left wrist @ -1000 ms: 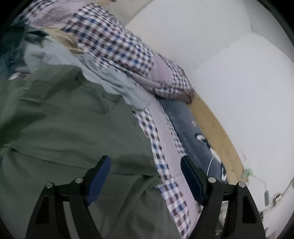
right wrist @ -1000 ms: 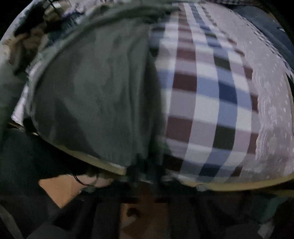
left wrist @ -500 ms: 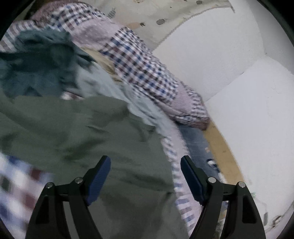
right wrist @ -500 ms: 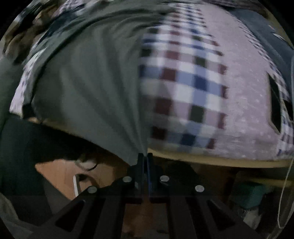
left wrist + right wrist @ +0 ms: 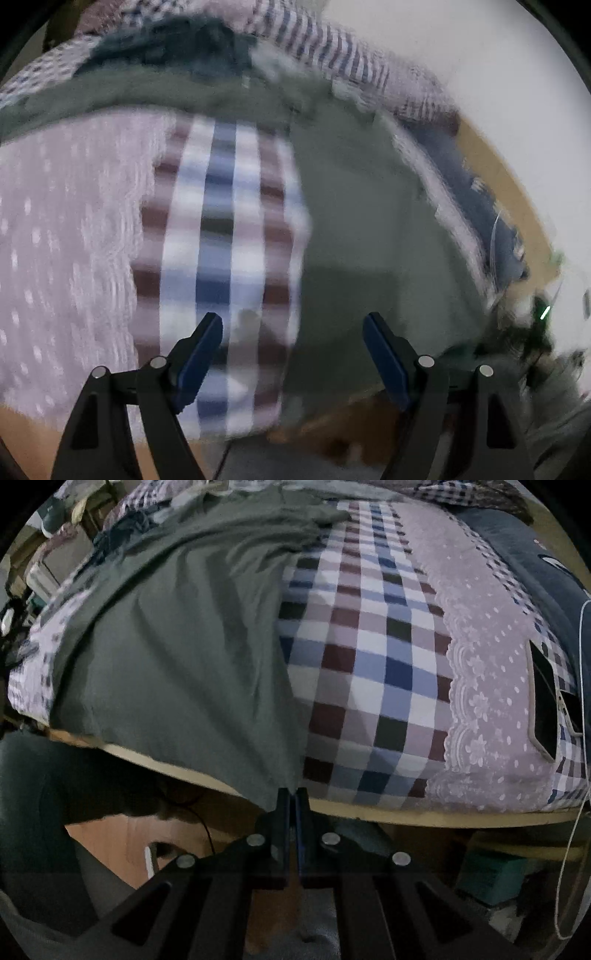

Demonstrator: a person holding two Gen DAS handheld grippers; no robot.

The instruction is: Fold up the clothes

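Note:
A grey-green garment (image 5: 177, 635) lies spread over the checked bedspread (image 5: 362, 657) and hangs over the bed's near edge. My right gripper (image 5: 292, 794) is shut on its lower corner at that edge, and the cloth runs taut up from the jaws. In the blurred left wrist view the same garment (image 5: 362, 206) lies to the right of the checked bedspread (image 5: 221, 236). My left gripper (image 5: 293, 328) is open and empty, above the bedspread near the bed's edge, just left of the garment's side.
A pile of other clothes (image 5: 177, 40) sits at the far end of the bed. A phone or tablet (image 5: 546, 709) with a white cable lies at the right on the bedspread. A dark blue cloth (image 5: 517, 542) lies along the far right. The wooden bed edge (image 5: 406, 816) is below.
My right gripper has pulled back from the bed with the garment's corner, drawing the cloth out flat. My left gripper has swung toward the bed's near edge, staying open.

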